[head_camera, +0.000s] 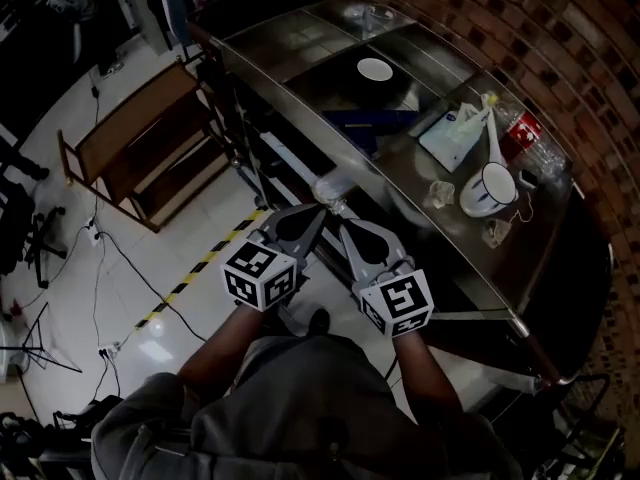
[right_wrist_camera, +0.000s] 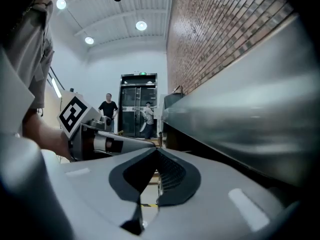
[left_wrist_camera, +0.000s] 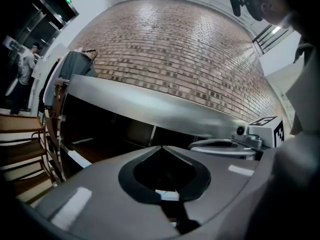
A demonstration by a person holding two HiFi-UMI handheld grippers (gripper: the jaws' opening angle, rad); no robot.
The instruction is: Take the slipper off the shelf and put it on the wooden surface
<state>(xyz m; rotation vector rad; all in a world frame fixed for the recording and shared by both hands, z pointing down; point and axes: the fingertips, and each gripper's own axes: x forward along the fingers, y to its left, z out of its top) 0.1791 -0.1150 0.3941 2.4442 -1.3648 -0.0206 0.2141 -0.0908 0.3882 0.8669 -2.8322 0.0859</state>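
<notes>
From the head view we see the left gripper [head_camera: 318, 211] and the right gripper [head_camera: 345, 226] held side by side. Their tips are close together at the front edge of a long steel shelf unit [head_camera: 290, 93]. On its top lie a white disc [head_camera: 375, 68], a white cup [head_camera: 488, 186] and some packets we cannot identify. A wooden rack [head_camera: 150, 153] stands on the floor well apart, to the left. We cannot pick out the slipper here; the space under the steel top is too dark.

In the left gripper view the left gripper [left_wrist_camera: 161, 147] has its jaws pressed together at the tips, with nothing between them. They point at the dark lower level of the shelf unit [left_wrist_camera: 165, 106], which stands below a brick wall [left_wrist_camera: 175, 54]. The right gripper [left_wrist_camera: 200, 144] lies just beside, at the right. At the left edge show wooden boards [left_wrist_camera: 15, 134]. We cannot make out the slipper in the shadow.

In the right gripper view the right gripper [right_wrist_camera: 157, 150] likewise has its jaws meeting at the tips and holding nothing. The shelf unit [right_wrist_camera: 250, 109] runs along the right and the left gripper [right_wrist_camera: 145, 143] sits at the left. Two people [right_wrist_camera: 107, 110] stand by a doorway [right_wrist_camera: 139, 104] far off
</notes>
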